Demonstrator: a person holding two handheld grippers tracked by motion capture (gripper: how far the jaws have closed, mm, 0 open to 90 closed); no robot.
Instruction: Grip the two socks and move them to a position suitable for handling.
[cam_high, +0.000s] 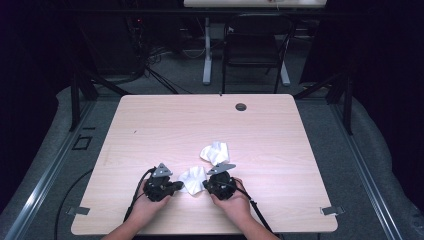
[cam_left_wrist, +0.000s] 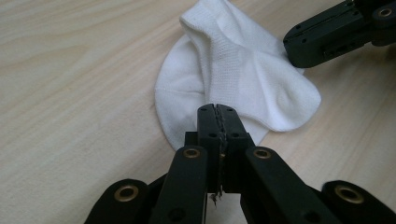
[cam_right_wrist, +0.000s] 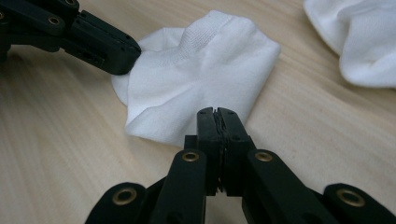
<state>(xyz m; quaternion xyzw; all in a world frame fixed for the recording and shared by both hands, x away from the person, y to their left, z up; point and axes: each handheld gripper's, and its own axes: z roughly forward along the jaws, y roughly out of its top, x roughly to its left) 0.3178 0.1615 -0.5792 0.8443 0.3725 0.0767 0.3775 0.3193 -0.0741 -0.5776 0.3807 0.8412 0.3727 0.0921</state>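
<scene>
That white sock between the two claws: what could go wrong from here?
Both claws look shut at opposite edges of the near sock: the left gripper and the right gripper. Whether either has really caught fabric is hard to tell, so a lift might leave it on the table. Pulling apart could stretch it. The second sock lies close by and might get dragged along.

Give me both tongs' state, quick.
Left tongs: shut on the near white sock.
Right tongs: shut on the same sock's opposite edge.
</scene>
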